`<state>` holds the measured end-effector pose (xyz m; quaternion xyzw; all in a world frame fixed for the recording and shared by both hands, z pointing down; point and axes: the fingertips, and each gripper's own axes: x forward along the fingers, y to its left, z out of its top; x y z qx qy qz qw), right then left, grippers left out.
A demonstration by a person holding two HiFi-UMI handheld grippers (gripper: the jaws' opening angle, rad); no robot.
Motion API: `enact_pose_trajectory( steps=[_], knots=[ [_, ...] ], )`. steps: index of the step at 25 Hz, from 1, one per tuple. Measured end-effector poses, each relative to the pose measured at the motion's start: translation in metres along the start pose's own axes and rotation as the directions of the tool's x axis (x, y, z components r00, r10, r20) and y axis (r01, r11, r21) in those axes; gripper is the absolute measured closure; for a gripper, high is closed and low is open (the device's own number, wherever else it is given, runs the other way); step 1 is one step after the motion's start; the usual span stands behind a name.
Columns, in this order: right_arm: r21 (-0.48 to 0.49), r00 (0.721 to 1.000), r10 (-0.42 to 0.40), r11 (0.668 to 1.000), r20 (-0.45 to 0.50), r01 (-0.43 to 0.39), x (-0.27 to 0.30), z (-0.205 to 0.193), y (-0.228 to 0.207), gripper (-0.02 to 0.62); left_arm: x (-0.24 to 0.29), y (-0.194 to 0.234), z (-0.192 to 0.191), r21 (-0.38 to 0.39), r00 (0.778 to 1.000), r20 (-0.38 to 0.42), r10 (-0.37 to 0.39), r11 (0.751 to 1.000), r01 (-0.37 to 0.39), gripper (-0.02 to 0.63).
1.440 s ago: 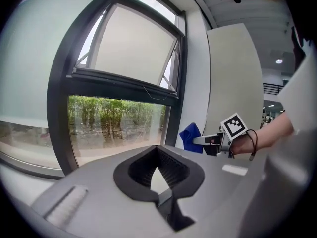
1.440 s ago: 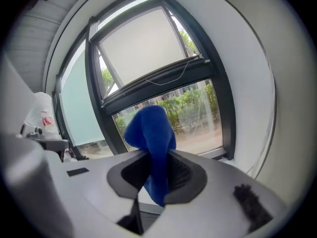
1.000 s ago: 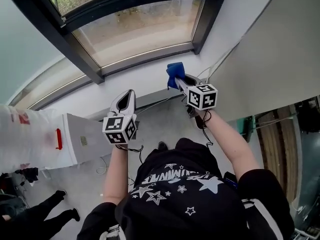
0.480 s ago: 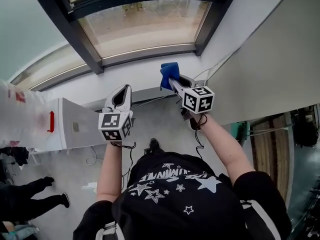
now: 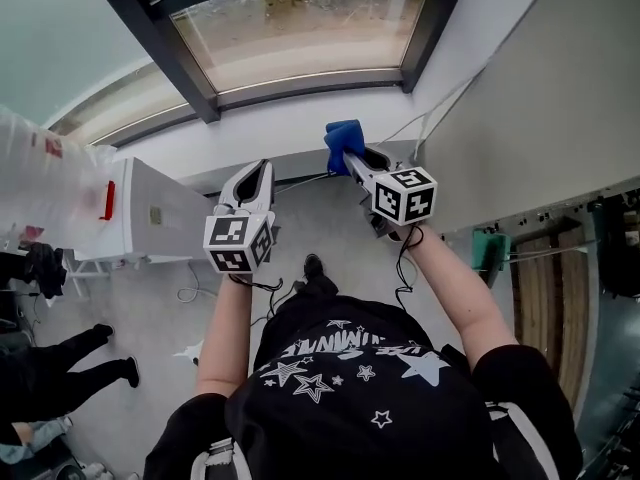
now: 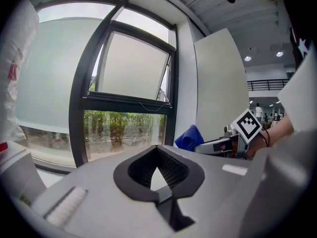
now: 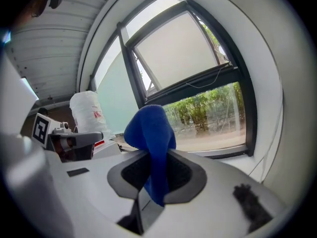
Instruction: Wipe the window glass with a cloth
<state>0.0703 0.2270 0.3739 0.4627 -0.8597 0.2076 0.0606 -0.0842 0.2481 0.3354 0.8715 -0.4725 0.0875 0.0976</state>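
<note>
Right gripper (image 5: 350, 154) (image 7: 154, 168): jaws clamped on a crumpled blue cloth (image 5: 342, 136) (image 7: 150, 130). The bulk of the fabric stands bunched above the jaws, and a narrow tail hangs down between them.

Blue cloth position: held in the air in front of the lower pane of window glass (image 5: 300, 28) (image 7: 210, 115), level with the white sill (image 5: 300, 118). The head view shows it short of the pane, not in contact. The left gripper view shows the same cloth (image 6: 189, 137) to the right of the dark window frame (image 6: 81, 103), against the white wall.

Left gripper (image 5: 257, 171) (image 6: 156, 147): jaws together at the tips, with nothing between them; only the sill shows through the black-lined opening behind the tips. It is raised beside the right gripper, to its left and slightly lower in the head view, well apart from the cloth.

Window: the lower pane is clear, with green shrubs visible outside. The upper pane (image 6: 133, 68) is a tilted sash in the same dark frame.

Surroundings: a white cabinet (image 5: 150, 218) with a red handle stands below the sill at left, on a grey floor (image 5: 330, 218).
</note>
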Motion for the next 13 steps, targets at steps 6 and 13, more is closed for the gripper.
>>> enact_pose_trajectory(
  steps=[6, 13],
  knots=[
    [-0.047, 0.999, 0.027, 0.999, 0.025, -0.026, -0.024, 0.012, 0.015, 0.522, -0.012, -0.024, 0.005, -0.004, 1.0, 0.023, -0.002, 1.0, 0.002, 0.597],
    [-0.065, 0.998, 0.056, 0.996, 0.038, -0.053, -0.037, 0.015, 0.024, 0.522, -0.015, -0.035, 0.009, -0.012, 0.999, 0.046, -0.008, 1.0, 0.008, 0.597]
  ],
)
